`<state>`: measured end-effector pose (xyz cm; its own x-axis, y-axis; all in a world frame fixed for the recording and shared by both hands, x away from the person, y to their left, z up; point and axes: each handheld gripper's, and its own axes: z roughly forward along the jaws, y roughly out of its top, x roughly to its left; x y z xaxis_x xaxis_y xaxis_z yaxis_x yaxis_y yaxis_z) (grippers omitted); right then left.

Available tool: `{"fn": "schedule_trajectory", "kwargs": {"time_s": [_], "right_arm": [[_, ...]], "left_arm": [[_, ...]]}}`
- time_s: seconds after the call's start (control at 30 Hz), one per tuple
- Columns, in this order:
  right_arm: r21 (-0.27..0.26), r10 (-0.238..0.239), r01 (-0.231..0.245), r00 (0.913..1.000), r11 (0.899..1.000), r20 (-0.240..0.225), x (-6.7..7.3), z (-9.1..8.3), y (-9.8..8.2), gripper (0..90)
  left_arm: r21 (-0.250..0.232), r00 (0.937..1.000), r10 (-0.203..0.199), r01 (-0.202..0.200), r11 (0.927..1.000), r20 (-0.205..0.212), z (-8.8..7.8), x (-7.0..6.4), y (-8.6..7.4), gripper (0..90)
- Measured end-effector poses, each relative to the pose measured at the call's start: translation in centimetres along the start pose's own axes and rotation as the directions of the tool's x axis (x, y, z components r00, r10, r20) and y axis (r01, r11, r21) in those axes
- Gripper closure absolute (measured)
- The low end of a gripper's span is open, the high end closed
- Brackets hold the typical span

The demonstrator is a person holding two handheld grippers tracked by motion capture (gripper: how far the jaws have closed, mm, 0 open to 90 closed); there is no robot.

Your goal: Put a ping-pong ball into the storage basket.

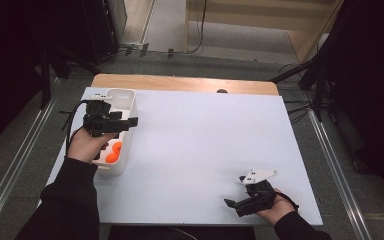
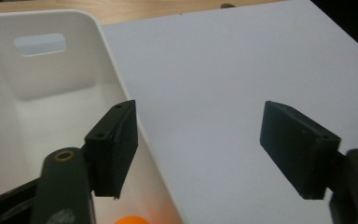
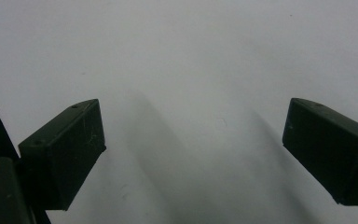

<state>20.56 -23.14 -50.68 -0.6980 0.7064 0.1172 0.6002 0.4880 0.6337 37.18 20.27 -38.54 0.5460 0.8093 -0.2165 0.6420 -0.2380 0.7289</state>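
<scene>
My left fingers [image 1: 130, 121] stood apart and empty over the bin [image 1: 130, 100] at the desk's [image 1: 205, 140] left edge, balls [image 1: 114, 151] lying inside, so I judged a drop done and next needed another ball, my right fingers [image 1: 230, 203] idling apart near the front right corner.

white bin [image 1: 128, 100] upright at table's left edge, orange balls [image 1: 113, 152] inside near end
</scene>
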Motion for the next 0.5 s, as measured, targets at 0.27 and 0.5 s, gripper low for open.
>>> {"fn": "schedule_trajectory", "kwargs": {"time_s": [0.27, 0.5], "right_arm": [[-0.003, -0.004, 0.004, 1.0, 1.0, -0.002, 0.0, 0.0, 0.0, 4.4], [-0.001, -0.001, 0.001, 1.0, 1.0, -0.002, 0.0, 0.0, 0.0, 4.4]], "left_arm": [[0.008, 0.9984, 0.029, -0.03, 0.9995, 0.049, 0.1, -1.0, 0.1, 26.4], [0.011, 0.9957, 0.049, -0.05, 0.9987, 0.078, 0.4, -1.8, 0.1, 26.4]]}}
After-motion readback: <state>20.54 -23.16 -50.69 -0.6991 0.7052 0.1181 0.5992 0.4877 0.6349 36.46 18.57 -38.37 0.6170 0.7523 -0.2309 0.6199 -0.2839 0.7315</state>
